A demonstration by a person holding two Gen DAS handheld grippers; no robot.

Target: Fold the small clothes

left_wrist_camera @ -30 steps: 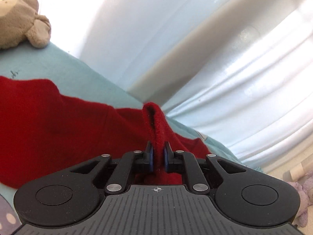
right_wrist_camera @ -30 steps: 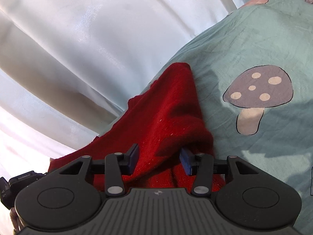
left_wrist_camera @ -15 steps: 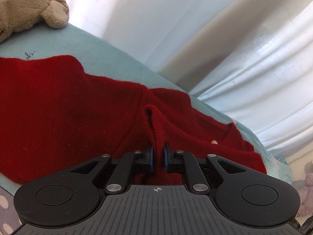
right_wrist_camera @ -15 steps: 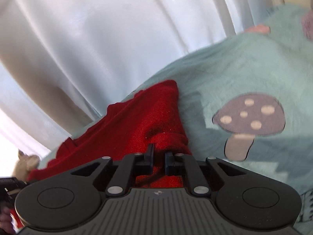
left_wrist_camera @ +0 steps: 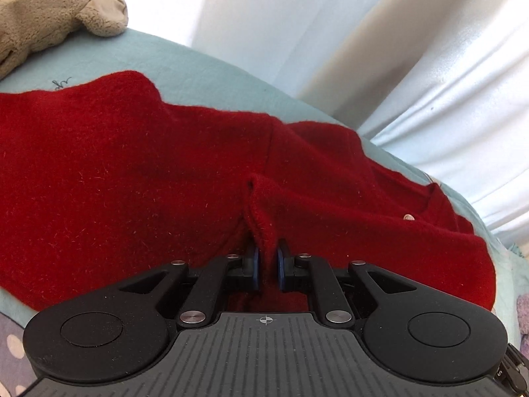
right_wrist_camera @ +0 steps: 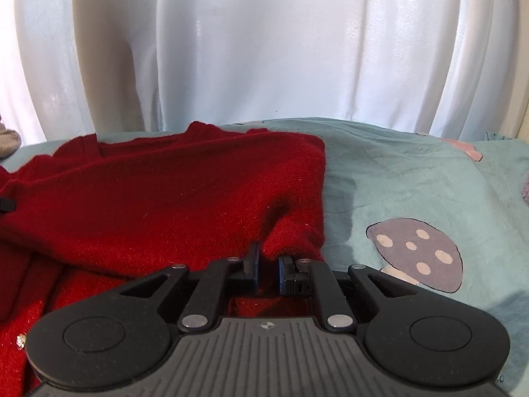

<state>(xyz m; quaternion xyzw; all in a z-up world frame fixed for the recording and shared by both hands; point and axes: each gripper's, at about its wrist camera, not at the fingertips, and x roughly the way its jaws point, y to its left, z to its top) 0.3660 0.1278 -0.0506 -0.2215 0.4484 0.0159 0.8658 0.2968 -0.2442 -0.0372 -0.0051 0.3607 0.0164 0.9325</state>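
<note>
Plush toy point(left_wrist_camera: 49, 13) lies at the far left of the bed's mushroom-print sheet point(right_wrist_camera: 413, 178), and the red sweater point(left_wrist_camera: 132, 178) is spread across that sheet. My left claw point(left_wrist_camera: 266, 264) is clamped on a raised pinch of it; my right claw point(right_wrist_camera: 267, 269) grips its right edge. I judge one fold laid over, with more folding and both releases left. A second ago the right claw stood apart and the cloth hung higher
</note>
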